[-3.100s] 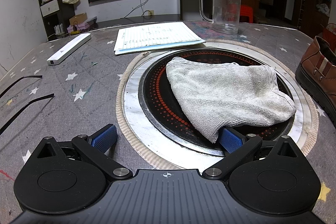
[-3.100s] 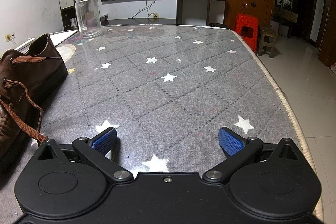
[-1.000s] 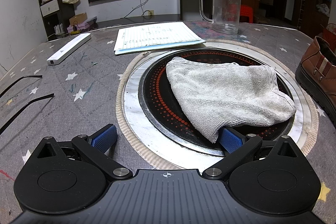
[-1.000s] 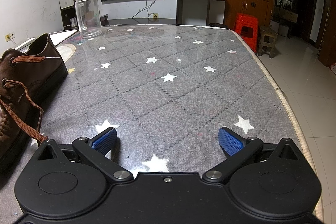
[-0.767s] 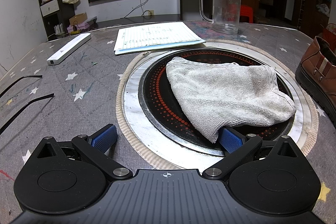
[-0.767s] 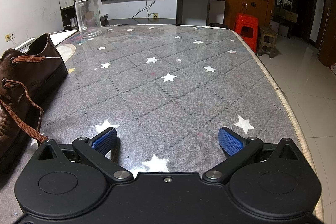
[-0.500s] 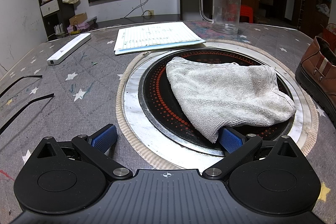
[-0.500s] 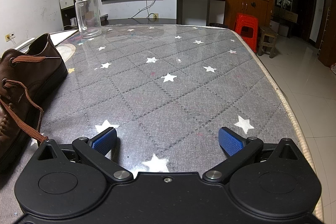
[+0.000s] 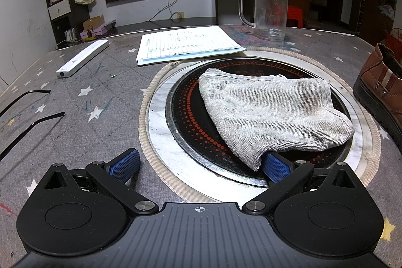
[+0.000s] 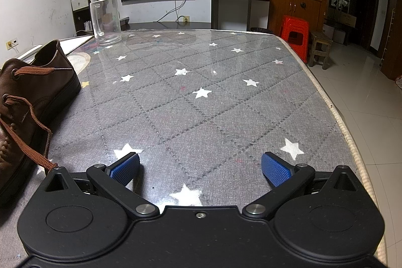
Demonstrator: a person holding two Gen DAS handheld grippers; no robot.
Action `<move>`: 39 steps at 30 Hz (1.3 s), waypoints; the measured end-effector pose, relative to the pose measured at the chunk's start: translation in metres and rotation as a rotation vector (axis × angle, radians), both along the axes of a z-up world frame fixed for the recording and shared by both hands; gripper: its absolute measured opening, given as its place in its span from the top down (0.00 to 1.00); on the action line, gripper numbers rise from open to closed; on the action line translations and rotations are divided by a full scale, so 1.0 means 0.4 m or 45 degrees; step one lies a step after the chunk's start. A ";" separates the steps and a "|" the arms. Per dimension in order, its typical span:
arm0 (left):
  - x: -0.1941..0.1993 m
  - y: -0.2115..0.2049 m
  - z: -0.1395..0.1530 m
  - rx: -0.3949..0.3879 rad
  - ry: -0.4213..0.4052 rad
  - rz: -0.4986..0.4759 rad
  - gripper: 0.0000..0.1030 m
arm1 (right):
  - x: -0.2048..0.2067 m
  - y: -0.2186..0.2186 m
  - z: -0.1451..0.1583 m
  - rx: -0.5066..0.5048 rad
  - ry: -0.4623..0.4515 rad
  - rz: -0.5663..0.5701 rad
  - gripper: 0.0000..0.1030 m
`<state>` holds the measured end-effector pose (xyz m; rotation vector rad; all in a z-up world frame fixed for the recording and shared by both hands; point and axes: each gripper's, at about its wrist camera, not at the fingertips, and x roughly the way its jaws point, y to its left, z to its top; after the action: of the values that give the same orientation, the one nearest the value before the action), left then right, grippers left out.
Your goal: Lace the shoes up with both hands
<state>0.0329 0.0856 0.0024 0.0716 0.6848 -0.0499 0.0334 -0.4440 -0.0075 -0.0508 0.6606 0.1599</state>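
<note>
The left gripper (image 9: 201,165) sits low on the worktop (image 9: 75,112) with its jaws spread wide and nothing between them; its right pad is tucked under the edge of a grey cloth (image 9: 271,112) lying on a round black hob (image 9: 186,117). The shoe (image 9: 382,92) stands at the hob's right rim. A clear mug (image 9: 270,9) beyond the hob looks empty. The right gripper (image 10: 201,170) also rests low, jaws spread and bare. The shoe (image 10: 30,97) is to its left, and a loose lace (image 10: 27,142) trails down beside the gripper's body.
</note>
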 end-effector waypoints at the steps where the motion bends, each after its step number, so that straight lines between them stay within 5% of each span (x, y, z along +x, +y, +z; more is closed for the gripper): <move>1: 0.000 0.000 0.000 0.000 0.000 0.000 0.00 | 0.000 0.000 0.000 0.000 0.000 0.000 0.00; 39: -0.002 -0.004 0.000 0.000 0.000 0.000 0.00 | 0.000 0.000 0.000 0.000 0.000 0.000 0.00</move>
<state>0.0320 0.0841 0.0024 0.0714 0.6849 -0.0500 0.0336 -0.4440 -0.0076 -0.0506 0.6605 0.1599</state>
